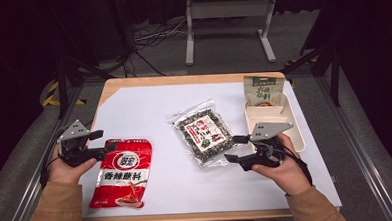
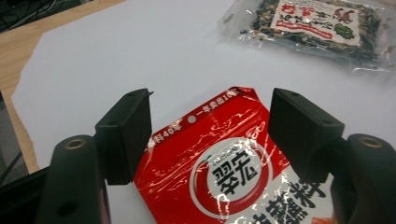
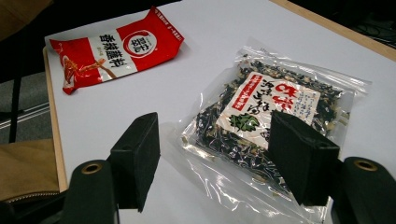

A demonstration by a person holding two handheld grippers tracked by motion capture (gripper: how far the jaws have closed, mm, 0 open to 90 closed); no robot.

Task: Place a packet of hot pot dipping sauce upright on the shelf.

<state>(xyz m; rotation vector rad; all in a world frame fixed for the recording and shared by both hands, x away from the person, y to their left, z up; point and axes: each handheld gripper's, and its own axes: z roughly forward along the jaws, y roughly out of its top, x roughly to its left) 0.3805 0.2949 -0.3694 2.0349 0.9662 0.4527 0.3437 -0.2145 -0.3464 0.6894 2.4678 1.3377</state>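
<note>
Red sauce packet flat, label up, glossy with white round logo, lying left of the clear seaweed bag; seaweed bag flat, dark contents, red-white label up, slightly rotated, just left of the cream tray

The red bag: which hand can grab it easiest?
Left. The left gripper sits right at the red bag, jaws open around its top edge. The right gripper is by the clear bag.

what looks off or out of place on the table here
Nothing is spilled or torn. The clear seaweed packet lies askew on the white sheet, the red sauce packet's top edge is crinkled, and the green pouch leans at the tray's far end.
</note>
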